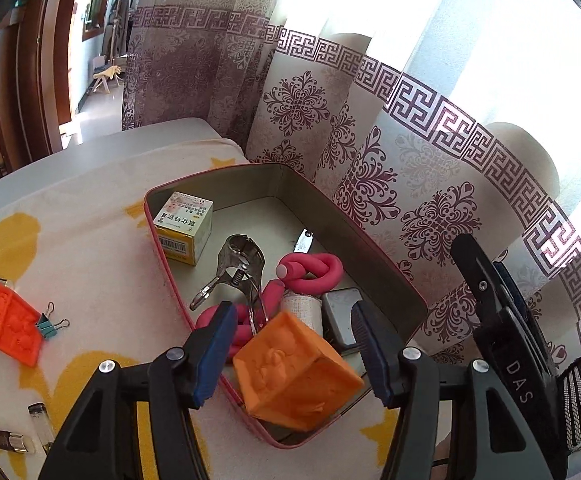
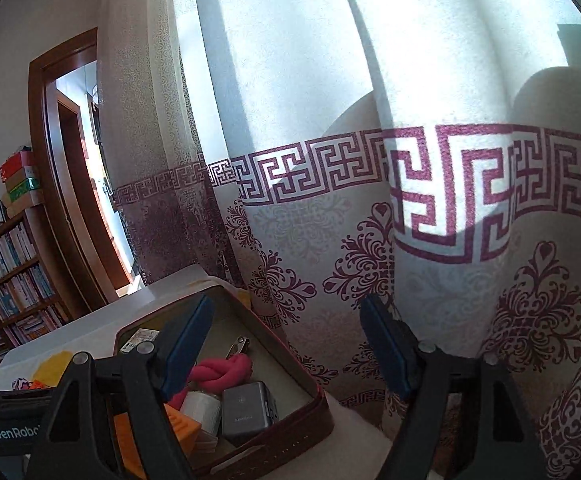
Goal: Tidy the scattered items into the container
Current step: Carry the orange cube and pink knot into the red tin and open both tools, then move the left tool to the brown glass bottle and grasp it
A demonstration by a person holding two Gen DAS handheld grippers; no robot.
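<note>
The left gripper (image 1: 294, 354) hung over the near end of the red-rimmed tin (image 1: 386, 264), its blue pads spread apart with an orange block (image 1: 296, 376) lying between them; the pads did not press on it, and the block sat tilted against the tin's near rim. Whether it touched the tin's floor could not be told. Inside the tin lay a yellow-and-white medicine box (image 1: 184, 228) in the far left corner, a metal clamp tool (image 1: 236, 272) toward the middle, a knotted pink foam rod (image 1: 310, 270), a white roll (image 1: 302, 310) and a grey charger (image 1: 340, 312) along the right wall. Outside the tin, on the yellow-patterned cloth (image 1: 90, 248), a second orange block (image 1: 10, 322) lay near the left edge with a teal binder clip (image 1: 50, 324) touching it, and two small clear-and-dark items (image 1: 22, 432) lay near the front left corner. The right gripper (image 2: 286, 354) was held above the tin's right side, facing the patterned curtain (image 2: 370, 220), its jaws wide apart and holding nothing.
</note>
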